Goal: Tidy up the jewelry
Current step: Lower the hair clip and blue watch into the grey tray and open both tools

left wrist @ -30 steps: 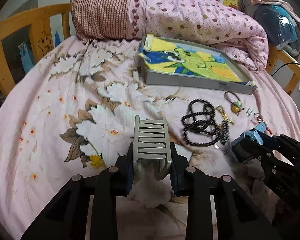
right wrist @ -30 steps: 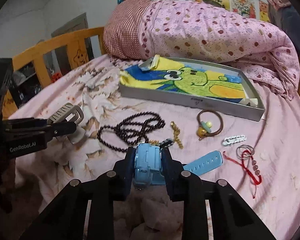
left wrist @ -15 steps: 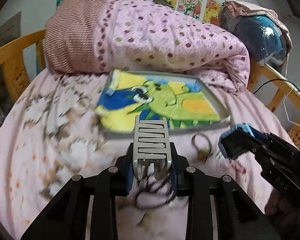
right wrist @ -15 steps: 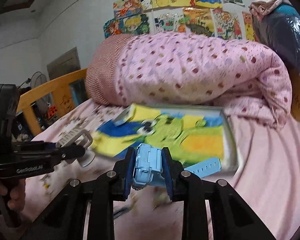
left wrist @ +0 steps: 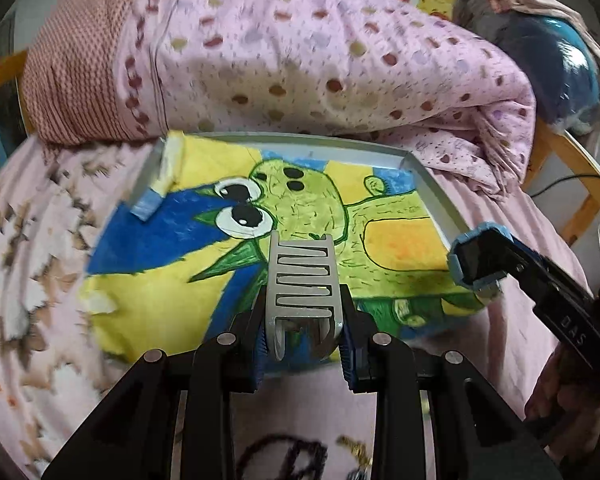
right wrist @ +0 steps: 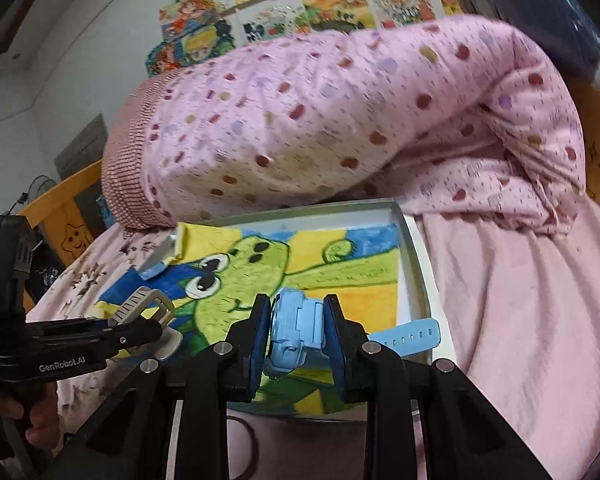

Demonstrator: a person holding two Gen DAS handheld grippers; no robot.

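Note:
My left gripper (left wrist: 303, 344) is shut on a silver-grey claw hair clip (left wrist: 302, 280) and holds it above the near part of a shallow grey tray (left wrist: 432, 196) lined with a green-and-yellow cartoon drawing. My right gripper (right wrist: 298, 344) is shut on a light blue watch (right wrist: 298, 330), whose strap (right wrist: 408, 334) hangs to the right over the tray's near right corner (right wrist: 414, 256). The watch and right gripper show at the right of the left wrist view (left wrist: 476, 260). The clip and left gripper show at the left of the right wrist view (right wrist: 140, 308).
A rolled pink dotted quilt (left wrist: 300, 52) lies just behind the tray. A black bead necklace (left wrist: 284, 460) lies on the floral sheet (left wrist: 28, 240) below the left gripper. A wooden bed rail (right wrist: 72, 216) stands at the left, and a dark blue bundle (left wrist: 560, 60) at the back right.
Both grippers have moved forward and up from the loose jewelry on the sheet to above the tray, each carrying its item. The tray now fills the middle of both views.

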